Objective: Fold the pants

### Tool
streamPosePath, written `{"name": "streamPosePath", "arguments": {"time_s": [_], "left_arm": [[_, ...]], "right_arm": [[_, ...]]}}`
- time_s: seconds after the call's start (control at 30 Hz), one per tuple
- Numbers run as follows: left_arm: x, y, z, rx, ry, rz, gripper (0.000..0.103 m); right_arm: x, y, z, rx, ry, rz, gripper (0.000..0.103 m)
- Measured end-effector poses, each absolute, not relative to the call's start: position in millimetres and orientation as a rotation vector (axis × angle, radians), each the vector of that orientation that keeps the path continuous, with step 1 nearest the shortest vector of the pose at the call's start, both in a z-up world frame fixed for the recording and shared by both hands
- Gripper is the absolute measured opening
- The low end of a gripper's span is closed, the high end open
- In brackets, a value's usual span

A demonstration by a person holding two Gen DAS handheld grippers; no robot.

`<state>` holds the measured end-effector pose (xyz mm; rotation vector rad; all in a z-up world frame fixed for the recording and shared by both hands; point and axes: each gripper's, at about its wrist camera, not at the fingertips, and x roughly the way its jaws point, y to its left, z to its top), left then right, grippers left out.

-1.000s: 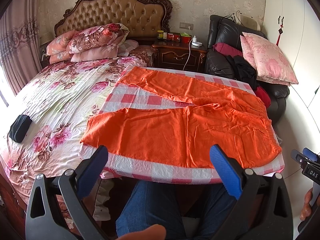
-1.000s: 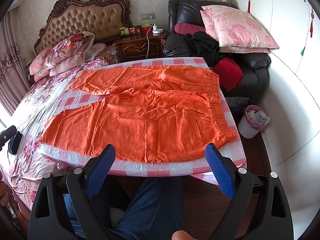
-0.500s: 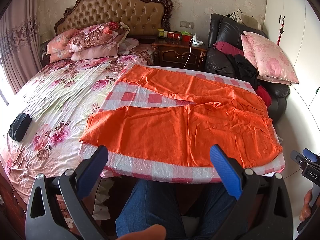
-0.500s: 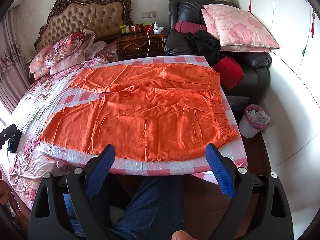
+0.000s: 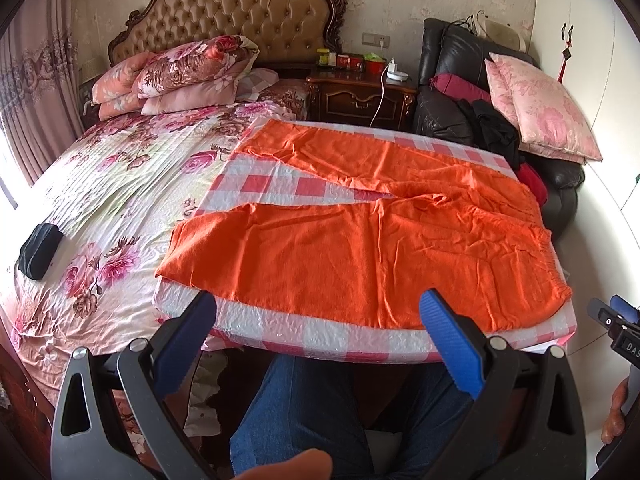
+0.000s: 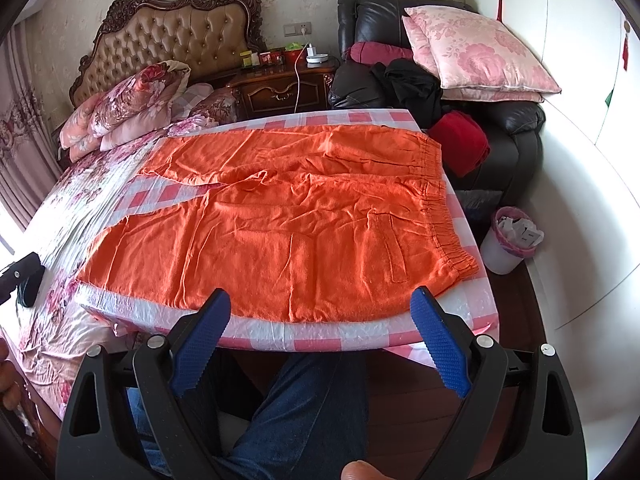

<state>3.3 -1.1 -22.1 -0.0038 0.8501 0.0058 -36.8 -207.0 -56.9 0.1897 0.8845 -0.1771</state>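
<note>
Orange pants [image 5: 360, 240] [image 6: 288, 224] lie spread flat on a table covered with a pink-and-white checked cloth [image 5: 280, 184] [image 6: 320, 334]. The elastic waistband is at the right, and the two legs run left, parted in a V. My left gripper [image 5: 318, 304] hangs open in front of the table's near edge, over the near leg's hem side, with nothing between its blue fingers. My right gripper [image 6: 322, 304] is open too, held at the near edge below the waist end, apart from the cloth.
A bed with a floral cover [image 5: 112, 184] adjoins the table on the left, with a black pouch [image 5: 40, 250] on it. A black armchair with pink pillows [image 6: 476, 52] stands behind. A white bin [image 6: 510, 240] sits right of the table. A person's jeans-clad legs [image 5: 320, 408] are under the near edge.
Both grippers have drifted slightly toward the table; the pants lie unchanged and both grippers stay open.
</note>
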Motion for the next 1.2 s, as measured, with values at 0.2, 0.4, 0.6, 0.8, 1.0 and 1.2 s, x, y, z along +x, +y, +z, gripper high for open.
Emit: {"name": "streamPosePath", "arguments": {"time_s": [0.2, 0.4, 0.6, 0.8, 1.0, 1.2], "left_arm": [[31, -6, -53, 0.031, 0.912, 0.020, 0.102], [81, -7, -96, 0.030, 0.970, -0.003, 0.102], [117, -6, -137, -0.055, 1.007, -0.152, 0.102], [131, 9, -173, -0.198, 1.096, -0.261, 0.101], [141, 30, -185, -0.290, 1.119, -0.263, 0.101], [146, 49, -188, -0.307, 1.136, -0.228, 0.095]], "right_arm": [[-19, -220, -90, 0.232, 0.936, -0.184, 0.088], [11, -249, -120, 0.300, 0.983, -0.208, 0.088], [61, -305, -131, 0.371, 1.020, -0.237, 0.088], [148, -385, -123, 0.309, 1.049, -0.233, 0.088], [271, -449, -144, 0.190, 1.154, -0.289, 0.088], [365, -443, -174, -0.124, 1.264, -0.187, 0.079]]}}
